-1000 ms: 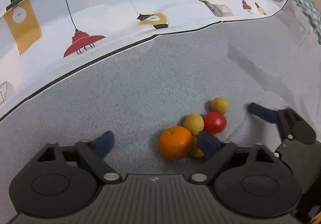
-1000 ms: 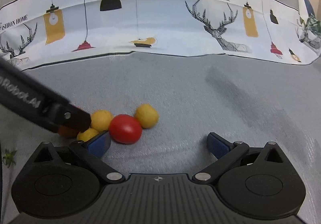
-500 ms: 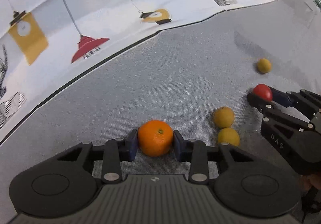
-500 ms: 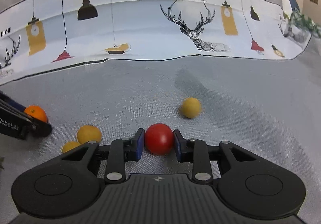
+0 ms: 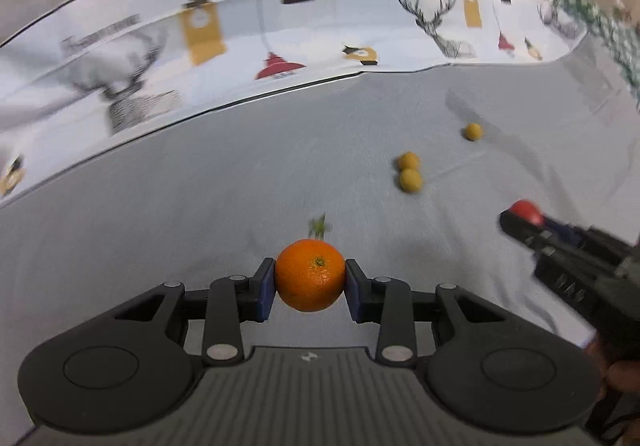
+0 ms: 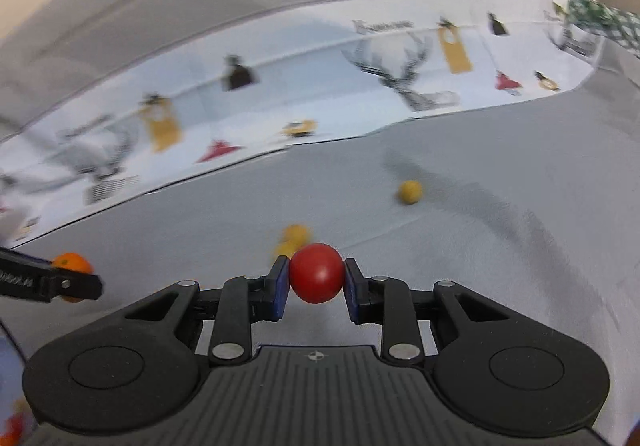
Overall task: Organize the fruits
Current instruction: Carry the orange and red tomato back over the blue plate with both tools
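Fruit is pinched in both grippers now: the left gripper (image 5: 310,288) holds the orange (image 5: 310,275) between its blue pads, and the right gripper (image 6: 316,286) holds the red tomato (image 6: 316,272) in the same way, both apparently above the grey desk (image 5: 200,186). Three small yellow fruits (image 5: 409,171) remain on the cloth, two touching each other and one (image 5: 473,131) well apart. I think the main risk is slipping: each fruit is round and smooth and is gripped only at two small points, so a quick swing can roll it out. The tomato looks soft, so too strong a squeeze may bruise it. The pictures are blurred, and no basket or bowl is visible.
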The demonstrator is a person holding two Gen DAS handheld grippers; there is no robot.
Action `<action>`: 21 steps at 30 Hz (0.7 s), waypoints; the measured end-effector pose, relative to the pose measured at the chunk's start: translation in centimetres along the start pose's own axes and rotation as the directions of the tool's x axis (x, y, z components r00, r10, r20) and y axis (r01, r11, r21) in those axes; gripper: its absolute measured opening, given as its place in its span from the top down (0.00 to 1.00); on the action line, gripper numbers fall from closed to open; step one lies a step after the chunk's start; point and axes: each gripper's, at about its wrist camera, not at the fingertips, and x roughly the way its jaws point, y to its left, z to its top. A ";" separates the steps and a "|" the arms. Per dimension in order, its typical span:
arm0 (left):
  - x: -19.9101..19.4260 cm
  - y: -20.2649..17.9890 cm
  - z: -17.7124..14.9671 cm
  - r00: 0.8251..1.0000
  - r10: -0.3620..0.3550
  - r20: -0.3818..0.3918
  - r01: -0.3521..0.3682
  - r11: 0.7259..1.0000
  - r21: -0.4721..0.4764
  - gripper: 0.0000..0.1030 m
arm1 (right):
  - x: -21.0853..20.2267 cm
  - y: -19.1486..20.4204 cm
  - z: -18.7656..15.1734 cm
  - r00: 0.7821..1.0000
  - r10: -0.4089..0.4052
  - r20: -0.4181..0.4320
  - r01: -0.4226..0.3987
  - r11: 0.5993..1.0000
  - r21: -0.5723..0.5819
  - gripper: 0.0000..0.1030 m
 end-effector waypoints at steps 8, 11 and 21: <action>-11.6 3.4 -7.3 0.993 0.110 0.033 -0.107 0.990 -0.091 0.62 | -8.8 8.3 -1.1 0.980 0.194 -0.036 -0.197 0.972 -0.129 0.71; -14.9 4.9 -10.3 0.985 0.170 0.038 -0.164 0.979 -0.122 0.62 | -11.6 11.3 -1.7 0.966 0.252 -0.057 -0.258 0.951 -0.171 0.71; -21.7 9.7 -18.1 0.971 0.236 0.036 -0.221 0.947 -0.234 0.62 | -18.6 18.9 -4.9 0.930 0.347 -0.125 -0.368 0.880 -0.300 0.71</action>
